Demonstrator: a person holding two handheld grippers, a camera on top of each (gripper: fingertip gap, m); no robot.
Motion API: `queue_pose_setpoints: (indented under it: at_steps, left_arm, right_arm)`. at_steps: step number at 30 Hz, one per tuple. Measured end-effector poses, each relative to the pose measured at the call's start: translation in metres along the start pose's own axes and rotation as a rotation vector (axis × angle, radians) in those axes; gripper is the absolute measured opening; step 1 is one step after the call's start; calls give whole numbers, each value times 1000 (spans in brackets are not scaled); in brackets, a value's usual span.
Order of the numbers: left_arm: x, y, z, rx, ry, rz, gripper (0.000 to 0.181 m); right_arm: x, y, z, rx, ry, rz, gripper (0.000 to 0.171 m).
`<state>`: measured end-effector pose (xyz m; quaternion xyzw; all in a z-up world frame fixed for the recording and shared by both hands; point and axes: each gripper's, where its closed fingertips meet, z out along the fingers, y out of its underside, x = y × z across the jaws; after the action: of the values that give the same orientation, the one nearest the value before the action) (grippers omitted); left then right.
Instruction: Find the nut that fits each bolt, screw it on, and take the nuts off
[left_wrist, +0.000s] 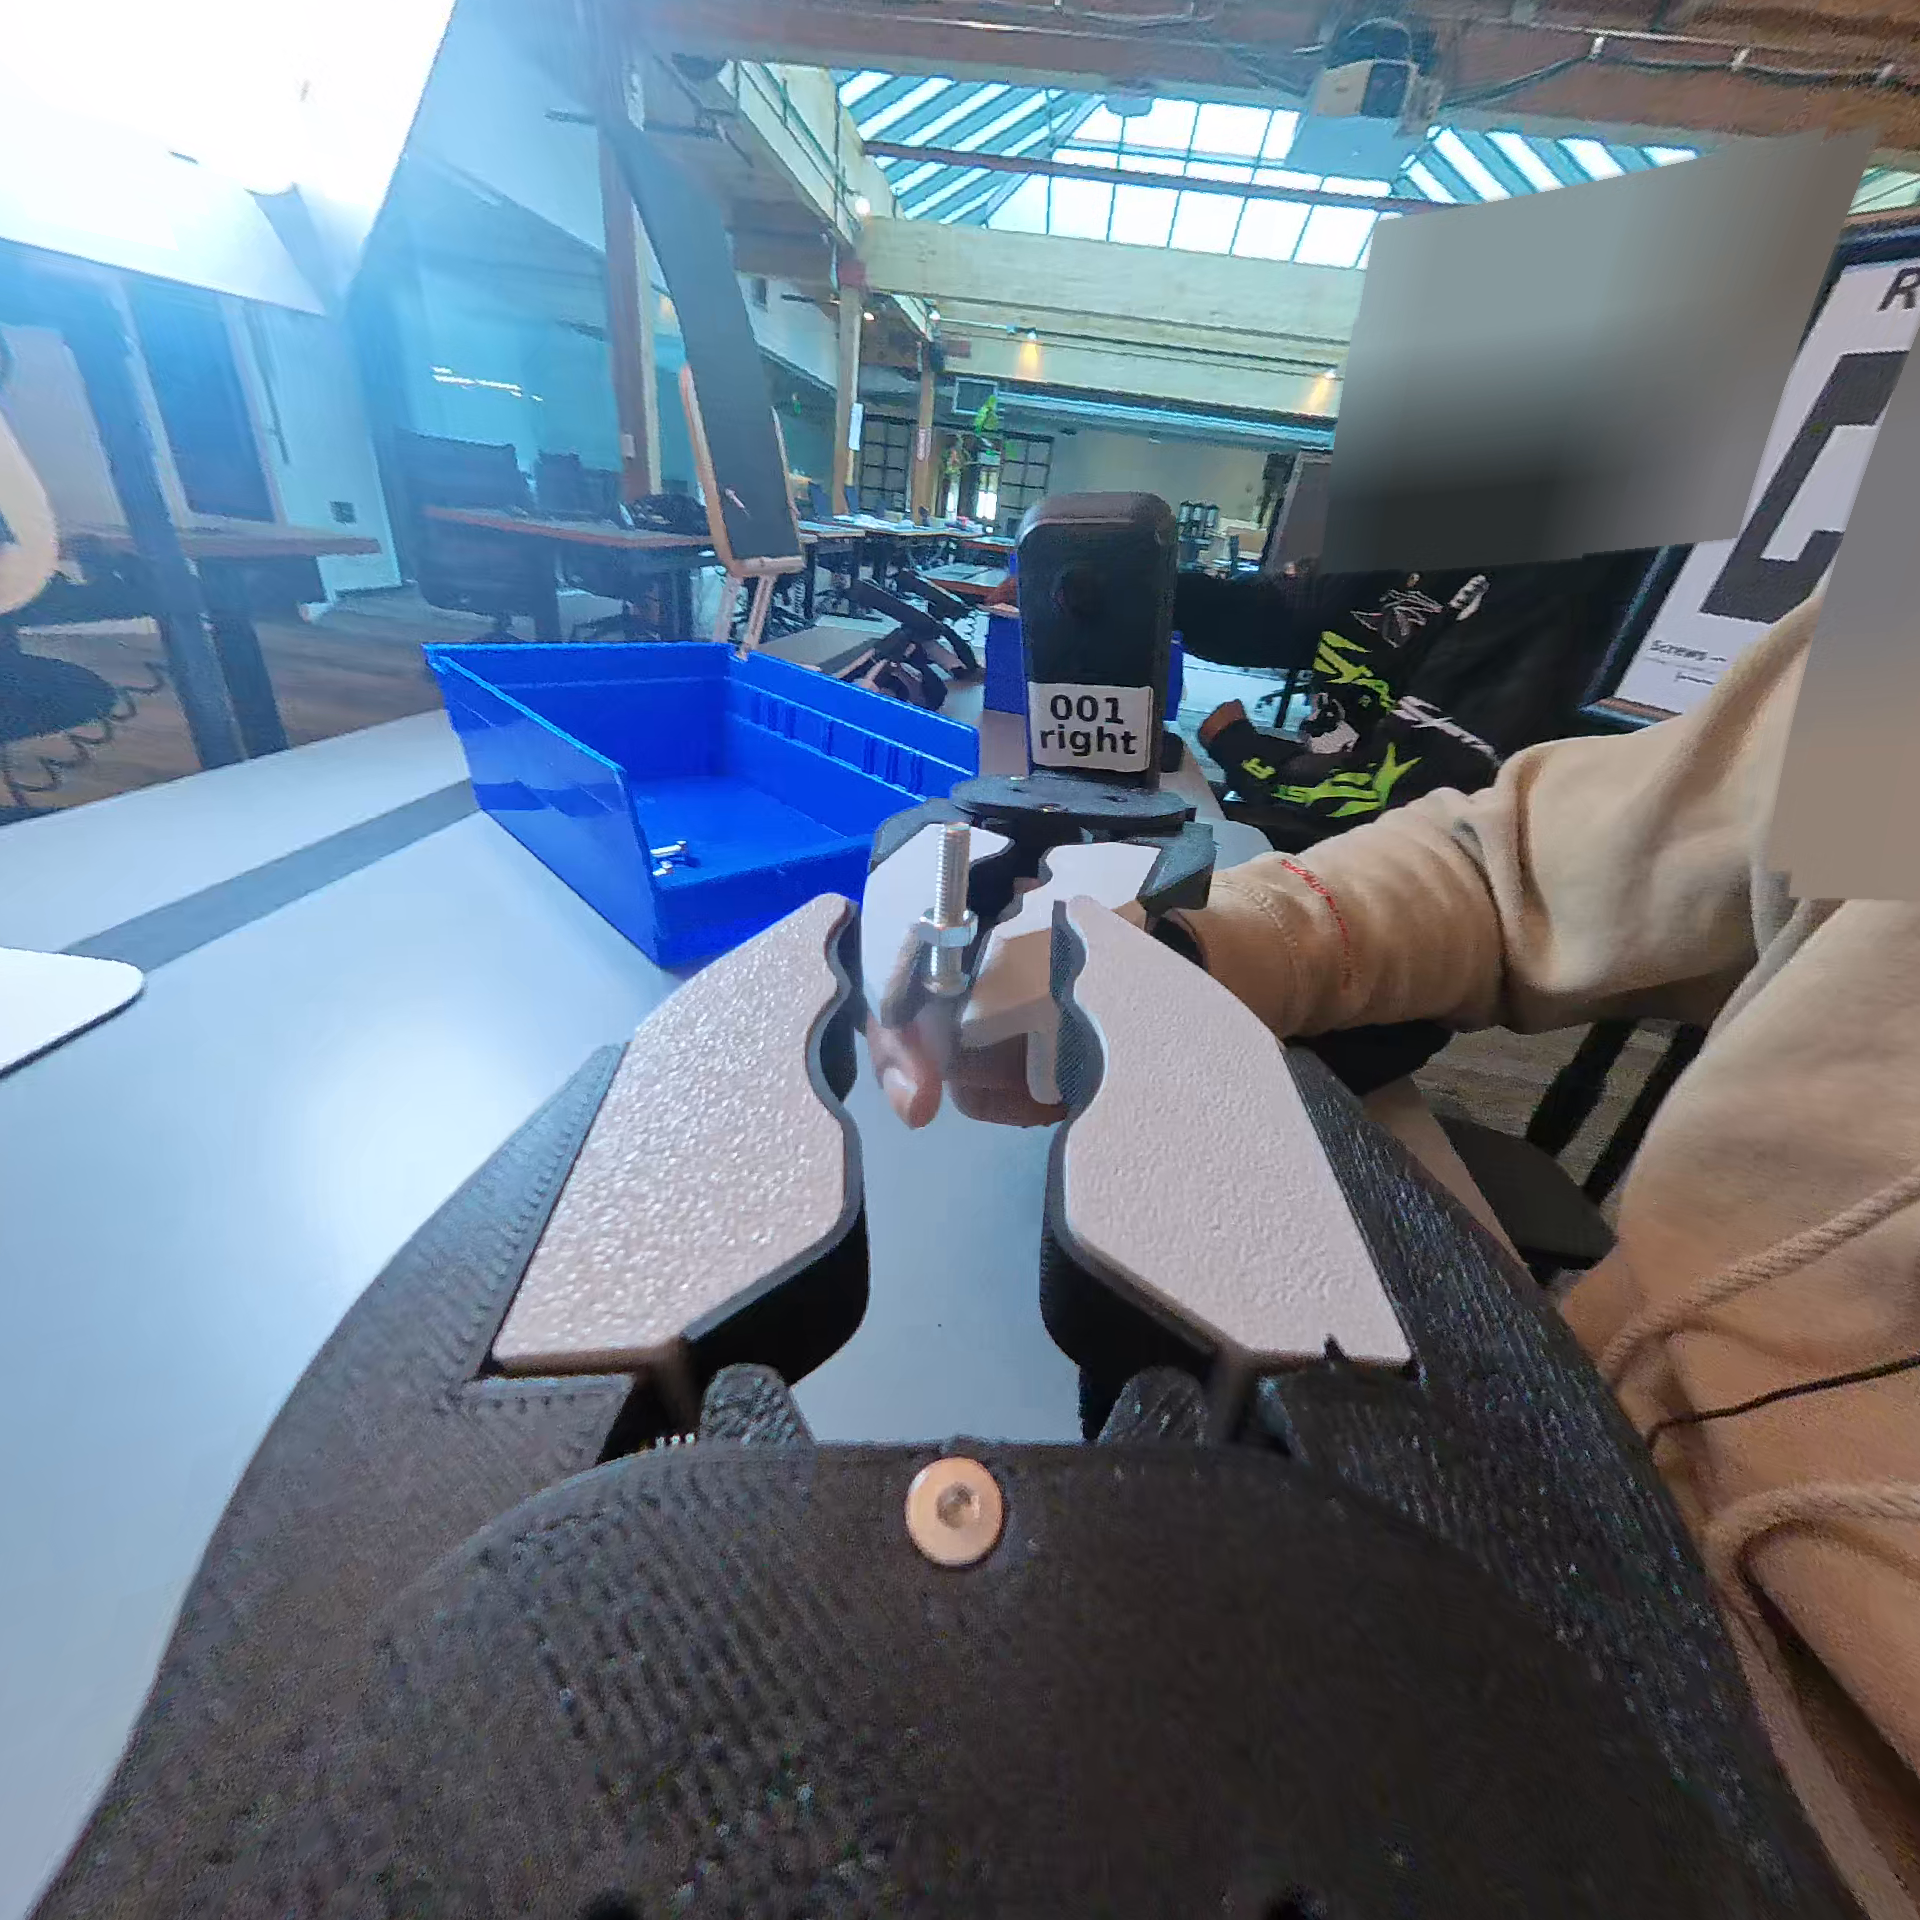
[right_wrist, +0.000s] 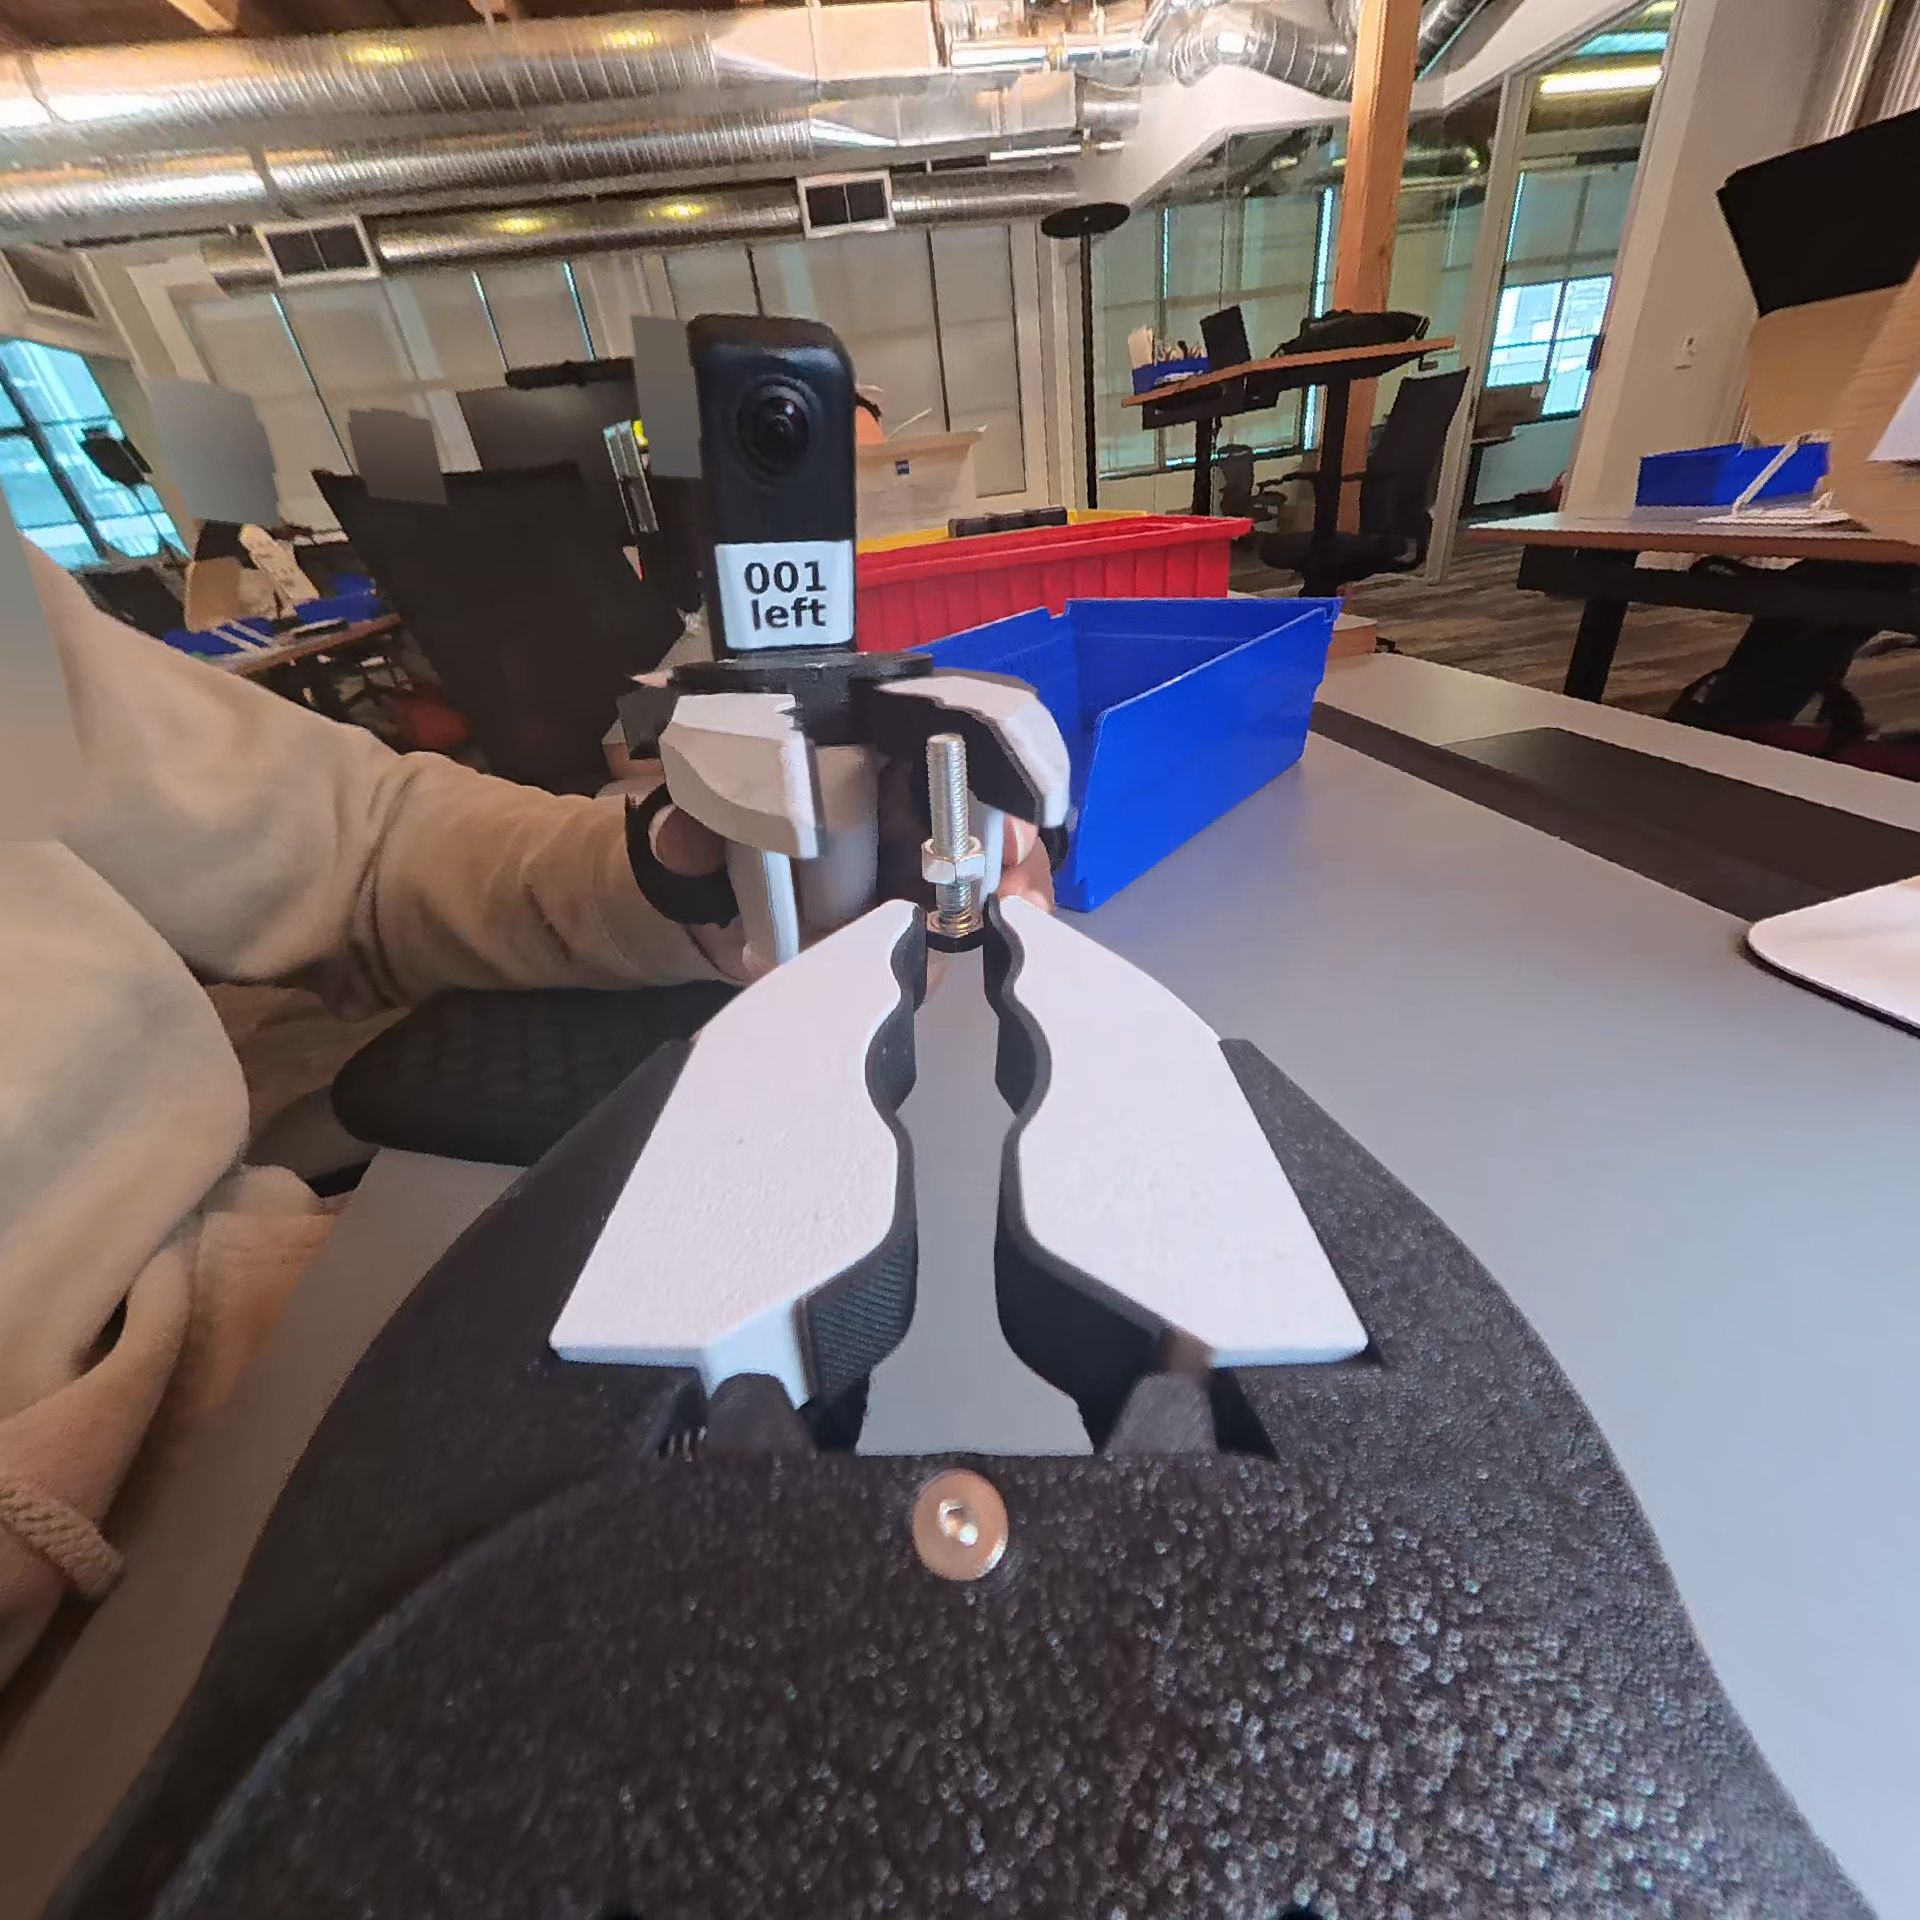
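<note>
left gripper (left_wrist: 956, 966): level over table, fingers (left_wrist: 727, 1091) parted, nothing between, faces right gripper | right gripper (right_wrist: 954, 925): level, tips pinched on bolt (right_wrist: 951, 831) base, bolt upright | hands: one per grip, beige sleeves (right_wrist: 343, 862), close together

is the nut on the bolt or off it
On. The hex nut sits partway down the upright bolt, bare thread above it; the right gripper clamps the bolt's lower end.
</note>
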<state>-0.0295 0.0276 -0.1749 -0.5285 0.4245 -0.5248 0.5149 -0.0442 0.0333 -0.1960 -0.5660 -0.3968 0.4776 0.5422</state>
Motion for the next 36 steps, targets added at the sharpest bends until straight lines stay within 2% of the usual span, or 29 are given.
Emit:
queue_pose_setpoints:
  at_steps: [5, 7, 11, 14, 18, 20, 23, 28, 31, 33, 36]
  left_arm:
    - [7, 9, 5, -63, 29, -12, 33]
    - [12, 5, 1, -50, 68, -8, 13]
    - [4, 5, -1, -36, 13, 3, 18]
    - [-2, 9, 1, -44, -24, 8, 30]
    - [1, 13, 2, -87, -10, 22, 31]
    - [8, 9, -3, -75, 50, 9, 7]
    - [3, 11, -5, -71, 15, 9, 12]
    - [-4, 23, 1, -116, -44, 45, 32]
    - [-2, 24, 0, -153, -34, 53, 30]
    - [2, 17, -6, -120, 14, 37, 7]
    - [-3, 17, -8, -110, -17, 27, 13]
  right_arm:
    - [8, -1, -2, 3, 41, 23, 10]
    - [22, -3, -7, 9, 104, 49, 10]
    - [22, 2, -8, -26, 104, 48, 10]
    - [7, 10, 2, -72, 44, 26, 10]
    - [11, 12, 2, -90, 67, 50, 10]
    - [24, 11, -3, -79, 121, 87, 10]
    - [29, 14, -7, -103, 128, 106, 10]
    - [7, 23, 6, -155, 43, 71, 10]
    - [12, 23, 4, -162, 70, 87, 10]
    - [25, 22, -1, -163, 130, 104, 10]
    - [28, 23, -4, -169, 134, 125, 10]
